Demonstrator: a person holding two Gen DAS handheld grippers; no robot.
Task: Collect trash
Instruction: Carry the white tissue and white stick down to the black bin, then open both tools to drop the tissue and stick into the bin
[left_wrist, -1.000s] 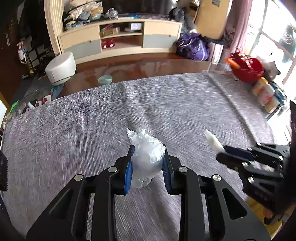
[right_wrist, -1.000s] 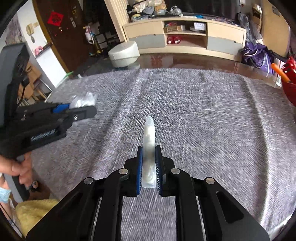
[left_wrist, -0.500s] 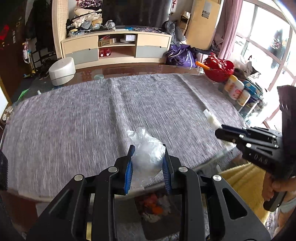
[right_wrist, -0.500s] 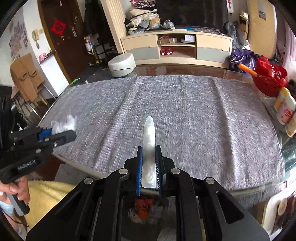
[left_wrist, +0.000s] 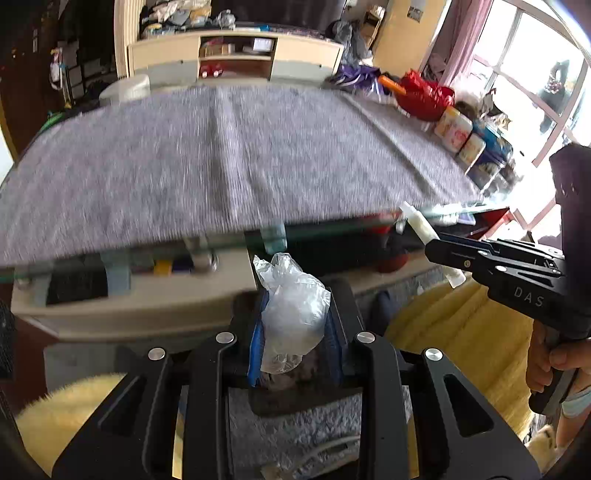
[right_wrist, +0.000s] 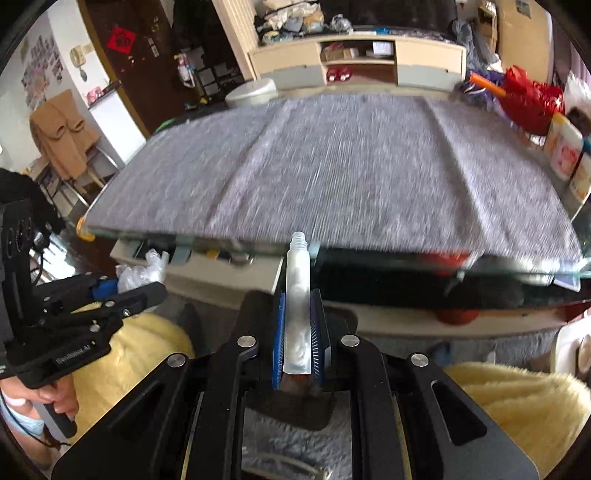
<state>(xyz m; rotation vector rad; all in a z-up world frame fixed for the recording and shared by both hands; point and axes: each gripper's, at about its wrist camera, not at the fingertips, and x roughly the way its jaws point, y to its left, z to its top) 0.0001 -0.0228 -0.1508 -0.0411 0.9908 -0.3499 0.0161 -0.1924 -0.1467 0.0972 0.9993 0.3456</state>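
Both pulled back off the grey-clothed desk since a second ago: cloth lay under the loads then, floor past the desk edge now. Left tool pinching crumpled clear plastic bag; right tool pinching empty white tube, nozzle forward. Probably carrying toward a bin; none visible. Readable: "DAS" on right tool body; left tool's lettering too blurred.

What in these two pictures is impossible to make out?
- Grey table cloth: weave smeared by motion blur, both views.
- Crumpled plastic bag: lower end hidden between the left claw pads, left view.
- Squeezed tube: label unreadable, right view.
- A bin for the trash: none clearly identifiable.
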